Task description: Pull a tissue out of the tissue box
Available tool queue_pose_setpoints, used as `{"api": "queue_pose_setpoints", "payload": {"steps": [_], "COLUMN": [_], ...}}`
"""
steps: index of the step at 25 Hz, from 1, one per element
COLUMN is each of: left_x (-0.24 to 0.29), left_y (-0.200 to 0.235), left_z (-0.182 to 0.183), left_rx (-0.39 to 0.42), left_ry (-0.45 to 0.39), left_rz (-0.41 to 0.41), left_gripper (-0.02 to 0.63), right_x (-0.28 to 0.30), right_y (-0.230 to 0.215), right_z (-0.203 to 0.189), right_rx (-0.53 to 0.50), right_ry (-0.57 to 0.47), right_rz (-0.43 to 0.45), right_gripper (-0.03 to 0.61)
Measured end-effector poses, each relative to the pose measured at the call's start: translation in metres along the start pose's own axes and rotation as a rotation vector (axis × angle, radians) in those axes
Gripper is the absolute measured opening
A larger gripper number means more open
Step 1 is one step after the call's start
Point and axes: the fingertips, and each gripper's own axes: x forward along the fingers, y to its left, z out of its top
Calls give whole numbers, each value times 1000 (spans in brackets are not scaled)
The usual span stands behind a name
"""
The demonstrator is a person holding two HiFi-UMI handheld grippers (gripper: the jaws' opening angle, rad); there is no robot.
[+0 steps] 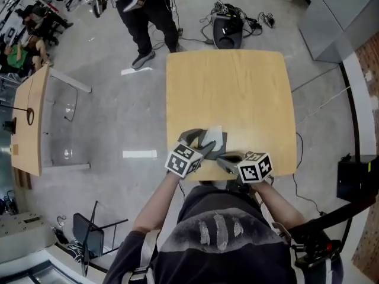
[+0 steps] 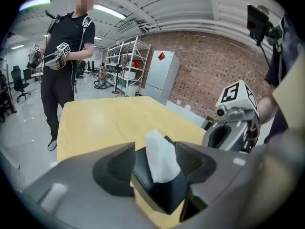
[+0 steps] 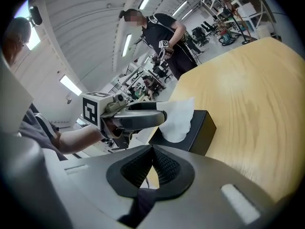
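Observation:
A black tissue box (image 2: 164,194) sits near the front edge of the wooden table (image 1: 231,87), with a white tissue (image 2: 159,159) standing up out of its slot. My left gripper (image 2: 155,149) is open, one jaw on each side of the tissue, and its pads are not pressed on it. In the right gripper view the tissue (image 3: 177,120) and box (image 3: 200,130) lie just ahead of my right gripper (image 3: 152,149), which is shut with nothing in it. In the head view both grippers, left (image 1: 201,141) and right (image 1: 224,158), crowd around the tissue (image 1: 216,136) and hide most of the box.
A person (image 1: 145,16) holding grippers stands on the floor beyond the table's far left corner. Black gear with cables (image 1: 228,31) lies past the far edge. A second table (image 1: 32,123) stands to the left, and a chair (image 1: 89,235) is near my left side.

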Motion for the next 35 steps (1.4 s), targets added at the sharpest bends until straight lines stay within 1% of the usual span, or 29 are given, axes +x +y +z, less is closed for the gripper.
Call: {"api": "queue_pose_setpoints", "payload": {"steps": [2,7,12,15,17,18,20,23,27,32,35], "left_x": [2,9,8,3,5,7,7,8,10,3,3], "left_y": [-6,7,-3,-1,7,11,11,8,-2,3,1], "left_z": [-8,-4,-12,-15,-13,-8,4,27,23,24,24], "left_rx": [-6,14,17,28,40,44,40,28,13,12,7], "left_ry": [15,17,21,5,-9,-14,-15,-36,-31,-55,-58], "left_rz": [-13,-6,-42,-56,-57,-56,-57,-60,-80,-82,-84], "left_gripper": [253,219,170,94,31,10,5,5,5,5,5], "right_x": [-1,10,14,23,29,30,25,14,11,17,17], "right_y": [-1,-11,-10,-10,-17,-20,-21,-25,-26,-25,-26], "right_z": [-10,3,-6,-9,0,7,19,31,23,23,21], "right_rx": [23,-2,2,-9,-41,-53,-58,-53,-35,-68,-71], "right_ry": [14,26,38,36,17,8,9,28,41,41,47], "right_rz": [-10,-9,-38,-56,-55,-45,-39,-63,-73,-78,-84], "right_gripper": [-3,-3,-3,-3,-3,-3,-3,-3,-3,-3,-3]}}
